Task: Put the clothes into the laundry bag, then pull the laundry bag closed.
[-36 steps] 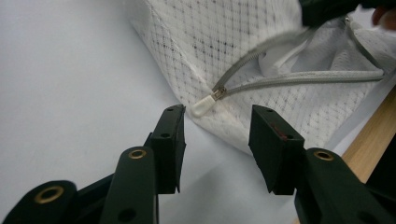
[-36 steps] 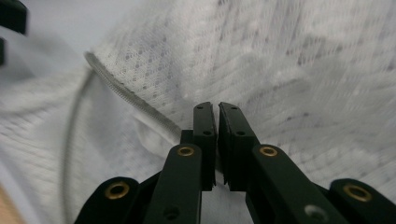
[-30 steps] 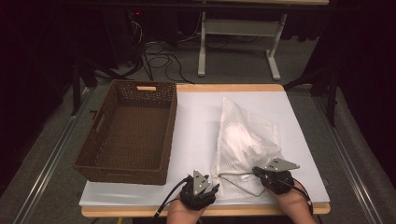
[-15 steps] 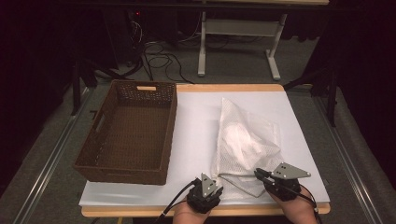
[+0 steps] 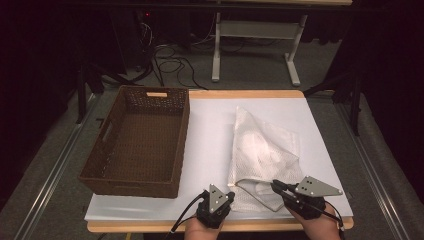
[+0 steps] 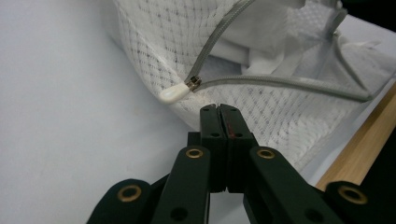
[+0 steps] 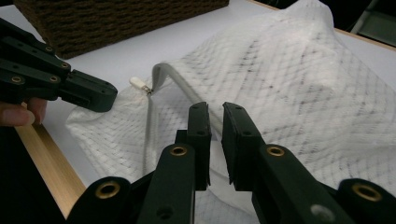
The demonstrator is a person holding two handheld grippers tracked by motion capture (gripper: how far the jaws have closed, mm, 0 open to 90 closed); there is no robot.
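A white mesh zip bag [image 5: 260, 150] lies on the white-covered table [image 5: 210, 125], right of centre. Its grey zipper stands partly undone, with the white pull tab [image 6: 173, 93] at the bag's near left corner. My left gripper [image 5: 229, 195] is shut with nothing between its jaws; its tips [image 6: 219, 108] sit just short of the pull tab, at the bag's edge. My right gripper [image 5: 276, 185] is at the bag's near right corner, over the mesh [image 7: 289, 79]. Its jaws [image 7: 215, 109] stand a narrow gap apart, holding nothing. The left gripper [image 7: 108, 95] reaches in beside the pull tab [image 7: 138, 83].
A brown wicker basket [image 5: 137, 140], empty, stands on the left half of the table. The table's wooden front edge [image 6: 359, 154] runs just behind both grippers. Cables and a desk frame [image 5: 255, 45] lie on the floor beyond the table.
Both grippers have drawn back toward the near table edge. The right one has also shifted to the right. The bag's near edge has settled flatter.
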